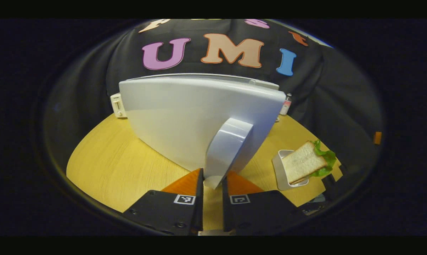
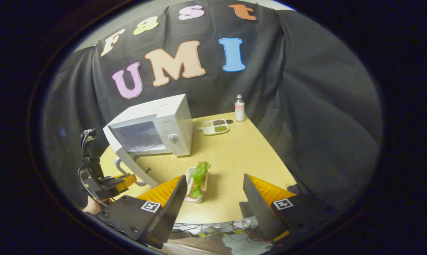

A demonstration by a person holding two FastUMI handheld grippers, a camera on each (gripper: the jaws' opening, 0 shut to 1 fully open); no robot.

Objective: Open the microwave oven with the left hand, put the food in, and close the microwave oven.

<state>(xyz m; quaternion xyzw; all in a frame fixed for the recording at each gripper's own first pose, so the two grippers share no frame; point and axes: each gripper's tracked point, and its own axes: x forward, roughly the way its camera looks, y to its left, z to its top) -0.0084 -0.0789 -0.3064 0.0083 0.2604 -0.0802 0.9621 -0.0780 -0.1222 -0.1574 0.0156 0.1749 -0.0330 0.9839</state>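
The white microwave (image 2: 170, 117) stands at the back left of the yellow table, its door (image 2: 128, 159) swung wide open and the cavity showing. In the left gripper view the door's outer face (image 1: 185, 117) is close ahead, and my left gripper (image 1: 212, 175) is shut on the lower end of the door handle (image 1: 229, 148). The same gripper (image 2: 107, 184) appears at the door's edge in the right gripper view. A sandwich with lettuce (image 2: 198, 179) lies in a white dish (image 2: 189, 177) near the table's front. My right gripper (image 2: 215, 202) hangs open just before it, holding nothing.
A small bottle (image 2: 239, 108) and a divided tray with food (image 2: 215, 126) sit at the table's far side, right of the microwave. A white box-like object (image 1: 117, 104) stands behind the door. Cables lie below the front table edge (image 2: 217, 221).
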